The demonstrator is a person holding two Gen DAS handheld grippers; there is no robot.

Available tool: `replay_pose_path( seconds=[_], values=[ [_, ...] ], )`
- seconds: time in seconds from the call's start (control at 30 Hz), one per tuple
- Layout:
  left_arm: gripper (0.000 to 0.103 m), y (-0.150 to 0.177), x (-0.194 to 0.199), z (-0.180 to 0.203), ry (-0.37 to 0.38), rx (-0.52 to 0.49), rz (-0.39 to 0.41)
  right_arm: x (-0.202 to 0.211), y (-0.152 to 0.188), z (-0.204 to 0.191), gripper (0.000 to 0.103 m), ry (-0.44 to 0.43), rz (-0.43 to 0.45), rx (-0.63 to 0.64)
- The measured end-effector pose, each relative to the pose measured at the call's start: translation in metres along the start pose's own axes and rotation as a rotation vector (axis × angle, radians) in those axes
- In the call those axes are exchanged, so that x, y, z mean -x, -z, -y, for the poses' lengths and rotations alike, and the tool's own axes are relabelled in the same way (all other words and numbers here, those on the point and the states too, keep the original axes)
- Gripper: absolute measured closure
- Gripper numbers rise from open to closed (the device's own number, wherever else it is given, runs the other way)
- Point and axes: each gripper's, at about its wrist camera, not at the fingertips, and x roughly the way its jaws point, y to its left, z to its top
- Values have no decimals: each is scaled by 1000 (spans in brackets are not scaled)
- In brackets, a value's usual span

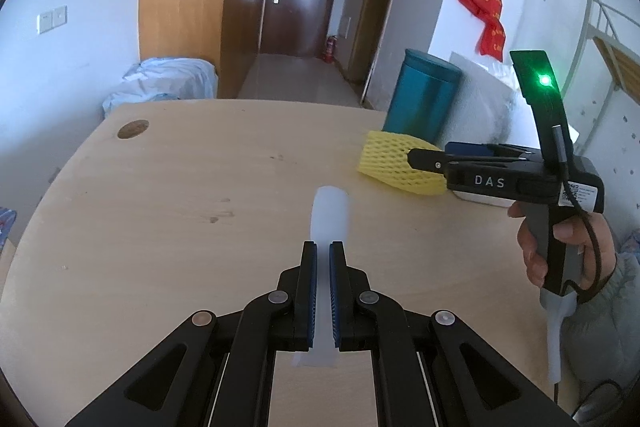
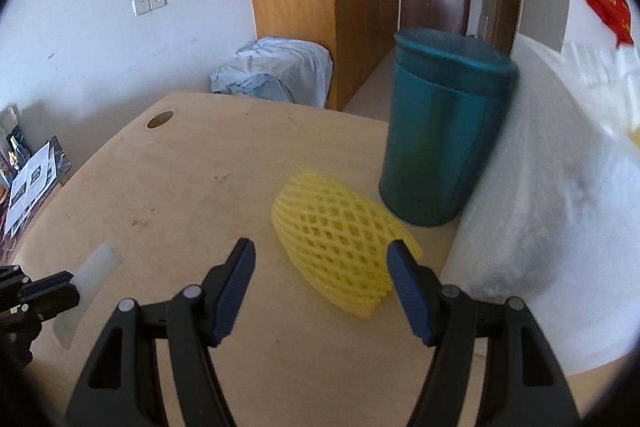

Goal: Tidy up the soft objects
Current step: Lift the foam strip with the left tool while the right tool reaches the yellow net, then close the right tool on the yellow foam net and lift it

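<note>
Big wooden table (image 2: 192,187) takes up most of the view, with a teal canister (image 2: 444,131) standing at the far right edge, against a white bag (image 2: 540,207). Just in front of it lies the yellow foam net (image 2: 340,247). The right gripper (image 2: 322,259) is spread wide, straddling the net's near end, not touching yet I think, it's a bit blurry. The left gripper (image 1: 323,255) is clamped on a white foam strip (image 1: 330,215). Risk: that net is squishy, so a shallow pinch could let it spring out or shove it into the canister.
</note>
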Motion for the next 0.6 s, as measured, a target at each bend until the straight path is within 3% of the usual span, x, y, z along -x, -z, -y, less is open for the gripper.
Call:
replay_pose_path(
  seconds=[0.17, 0.43, 0.53, 0.6],
  values=[
    [97, 2, 0, -2, 1, 5, -6, -19, 1, -10, 31, 61, -36, 59],
    [97, 3, 3, -3, 6, 9, 1, -34, 4, -1, 32, 30, -72, 16],
    [97, 4, 2, -5, 8, 14, -3, -37, 3, 0, 62, 6, -97, 3],
    [97, 4, 3, -4, 8, 11, -2, -39, 5, -2, 72, 1, -110, 2]
  ],
)
